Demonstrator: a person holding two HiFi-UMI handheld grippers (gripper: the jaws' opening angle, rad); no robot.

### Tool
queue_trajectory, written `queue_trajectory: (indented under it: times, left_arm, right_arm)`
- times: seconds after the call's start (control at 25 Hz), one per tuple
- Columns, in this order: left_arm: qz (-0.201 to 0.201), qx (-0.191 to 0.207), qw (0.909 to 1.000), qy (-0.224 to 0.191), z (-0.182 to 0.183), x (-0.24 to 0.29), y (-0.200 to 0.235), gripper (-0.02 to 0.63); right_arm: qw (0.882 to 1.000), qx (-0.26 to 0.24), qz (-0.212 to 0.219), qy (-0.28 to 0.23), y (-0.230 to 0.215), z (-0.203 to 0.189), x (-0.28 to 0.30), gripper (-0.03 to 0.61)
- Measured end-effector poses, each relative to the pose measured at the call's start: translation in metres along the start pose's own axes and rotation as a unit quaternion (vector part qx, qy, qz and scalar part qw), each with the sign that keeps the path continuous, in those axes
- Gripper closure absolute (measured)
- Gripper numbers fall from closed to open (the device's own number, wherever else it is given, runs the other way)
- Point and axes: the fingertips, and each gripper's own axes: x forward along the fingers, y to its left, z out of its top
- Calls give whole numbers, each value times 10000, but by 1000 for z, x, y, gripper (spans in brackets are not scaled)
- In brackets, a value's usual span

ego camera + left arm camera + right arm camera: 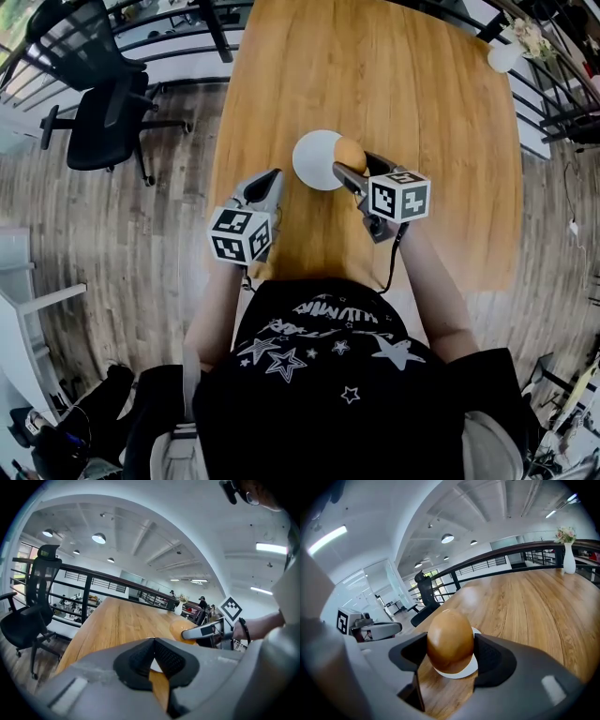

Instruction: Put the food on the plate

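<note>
A brown egg-shaped piece of food (450, 639) sits between the pads of my right gripper (450, 654), which is shut on it. In the head view the food (350, 153) hangs over the right edge of the white round plate (314, 159) on the wooden table (422, 112). The plate's rim (464, 671) shows just under the food. My left gripper (272, 180) is near the table's front left, short of the plate, jaws shut with nothing between them. From the left gripper view (153, 657) the food (179, 631) and the right gripper's finger (202, 631) are ahead to the right.
A white vase with flowers (507, 53) stands at the table's far right corner. A black office chair (98, 117) is on the floor to the left of the table. Black railings run behind the table's far side.
</note>
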Motion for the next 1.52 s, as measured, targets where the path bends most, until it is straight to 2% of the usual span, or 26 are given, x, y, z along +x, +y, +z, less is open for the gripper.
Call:
queue_trajectory:
  times: [0.36,0.96,1.24,1.52]
  left_arm:
    - [39,-160,9998,90,-7,10,18,612]
    - [109,-346,9990,259,-21,20,29,612]
    - [115,-378,9988,290,-26,22,27,612]
    - [106,-422,9985,329,-32,19,26,612]
  right_arm:
    - [9964,-724,-183,393,1,-12,34,267]
    - [9883,-1228,-248,871,-2,-33,70,267]
    - [9828,-1574,-323,906,-2,-34,74,265]
    - [9819,-1642,-407,851,0,-31,76,265]
